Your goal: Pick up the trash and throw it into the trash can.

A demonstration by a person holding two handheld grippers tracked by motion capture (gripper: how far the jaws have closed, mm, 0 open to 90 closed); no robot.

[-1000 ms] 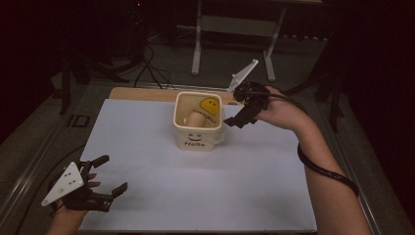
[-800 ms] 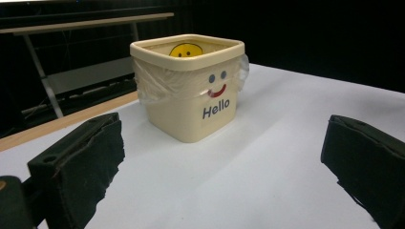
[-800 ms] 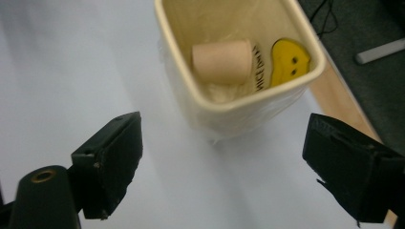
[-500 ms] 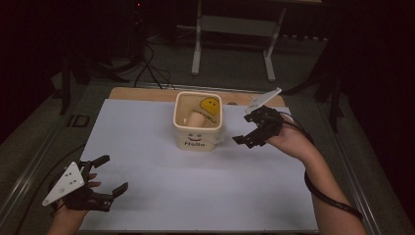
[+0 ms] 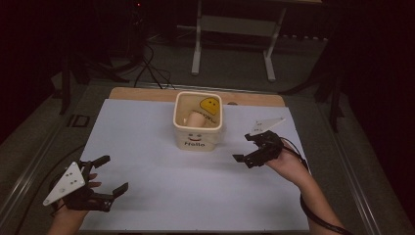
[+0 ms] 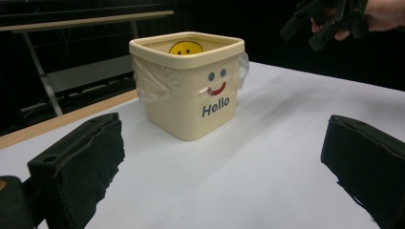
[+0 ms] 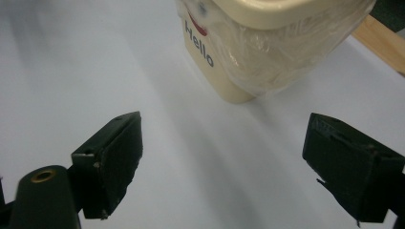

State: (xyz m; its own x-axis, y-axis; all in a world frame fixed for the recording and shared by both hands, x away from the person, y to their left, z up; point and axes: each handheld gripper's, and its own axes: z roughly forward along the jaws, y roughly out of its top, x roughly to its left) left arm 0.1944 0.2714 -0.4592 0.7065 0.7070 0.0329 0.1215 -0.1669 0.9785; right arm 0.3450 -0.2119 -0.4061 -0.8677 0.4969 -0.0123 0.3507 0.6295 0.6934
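White paper is covering the bench [image 5: 161, 205], where a cream tub [image 5: 197, 122] is sitting upper centre, while left tongs [image 5: 110, 175] and right tongs [image 5: 246, 148] are hovering wide apart, empty, seemingly clear of it.

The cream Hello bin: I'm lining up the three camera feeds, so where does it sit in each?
High view: the cream bin stands at upper centre, on the white sheet.
Left gripper view: it stands left of centre, beyond the two black jaws, its face turned to the camera.
Right gripper view: it is cut off by the top edge, right of centre.
Shared landmark: the Hello lettering on its front.
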